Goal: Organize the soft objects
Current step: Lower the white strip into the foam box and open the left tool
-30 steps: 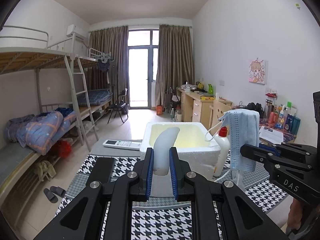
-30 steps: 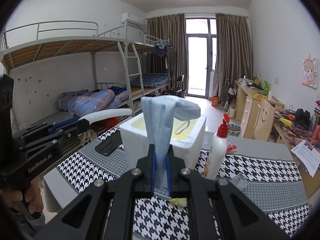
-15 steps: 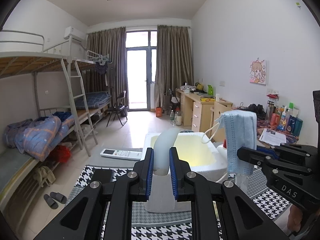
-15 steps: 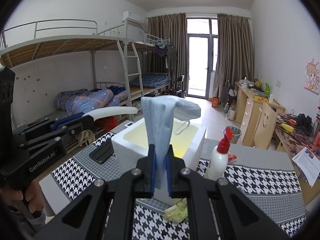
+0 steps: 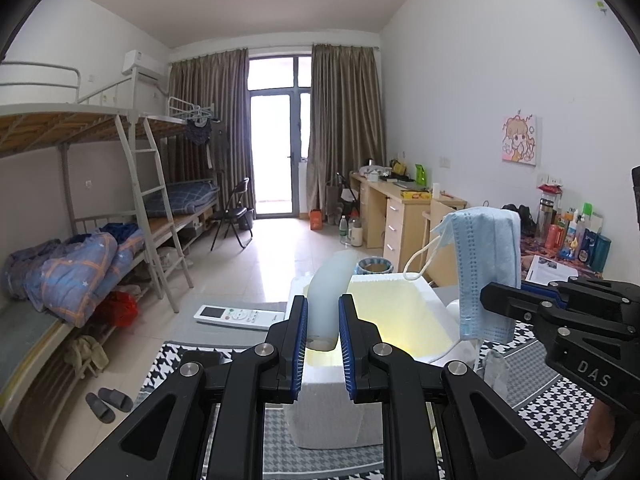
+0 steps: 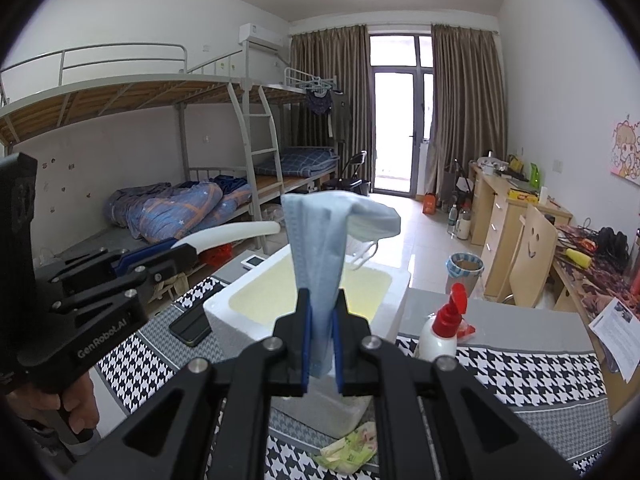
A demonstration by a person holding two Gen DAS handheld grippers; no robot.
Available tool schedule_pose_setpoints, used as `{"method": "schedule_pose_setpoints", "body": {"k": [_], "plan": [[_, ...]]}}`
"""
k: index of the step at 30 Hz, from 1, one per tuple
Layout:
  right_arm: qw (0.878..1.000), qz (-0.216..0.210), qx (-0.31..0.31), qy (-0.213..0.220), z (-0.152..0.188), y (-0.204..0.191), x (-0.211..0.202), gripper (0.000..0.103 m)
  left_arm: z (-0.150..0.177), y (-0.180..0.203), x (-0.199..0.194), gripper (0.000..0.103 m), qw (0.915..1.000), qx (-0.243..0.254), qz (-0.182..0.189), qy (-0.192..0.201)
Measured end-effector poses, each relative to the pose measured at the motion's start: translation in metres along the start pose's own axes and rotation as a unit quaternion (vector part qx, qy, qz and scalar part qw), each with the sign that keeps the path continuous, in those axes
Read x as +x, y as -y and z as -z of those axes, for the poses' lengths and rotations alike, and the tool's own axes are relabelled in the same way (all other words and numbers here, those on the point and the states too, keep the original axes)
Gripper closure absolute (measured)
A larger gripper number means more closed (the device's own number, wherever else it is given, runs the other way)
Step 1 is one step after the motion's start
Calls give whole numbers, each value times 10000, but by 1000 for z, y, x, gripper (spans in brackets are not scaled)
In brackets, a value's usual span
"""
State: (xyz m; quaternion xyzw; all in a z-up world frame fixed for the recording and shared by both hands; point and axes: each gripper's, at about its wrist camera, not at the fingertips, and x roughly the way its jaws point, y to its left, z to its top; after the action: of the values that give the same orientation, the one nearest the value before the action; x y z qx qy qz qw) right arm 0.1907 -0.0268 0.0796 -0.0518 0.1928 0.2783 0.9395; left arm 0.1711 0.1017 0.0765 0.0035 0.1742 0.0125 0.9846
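phone left of box, bottle right

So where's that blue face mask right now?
The blue face mask is pinched upright in the right gripper, held above the white foam box. In the left wrist view it hangs at the right, beside the box.

The right gripper, seen from the left wrist, bears the white letters "DAS" on its black body; the left gripper, seen from the right wrist, bears "GenRobot.AI". No other text can be read.
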Motion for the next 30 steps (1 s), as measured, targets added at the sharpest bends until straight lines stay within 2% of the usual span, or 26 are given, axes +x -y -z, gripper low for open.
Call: {"method": "schedule_pose_setpoints", "body": {"k": [11, 30], "plan": [[9997, 160, 165, -35, 0, 12, 1, 91, -3, 1, 24, 86, 9998, 26, 148, -124], [9976, 584, 375, 35, 15, 35, -25, 91, -10, 11, 54, 86, 9987, 113, 368, -324]]}}
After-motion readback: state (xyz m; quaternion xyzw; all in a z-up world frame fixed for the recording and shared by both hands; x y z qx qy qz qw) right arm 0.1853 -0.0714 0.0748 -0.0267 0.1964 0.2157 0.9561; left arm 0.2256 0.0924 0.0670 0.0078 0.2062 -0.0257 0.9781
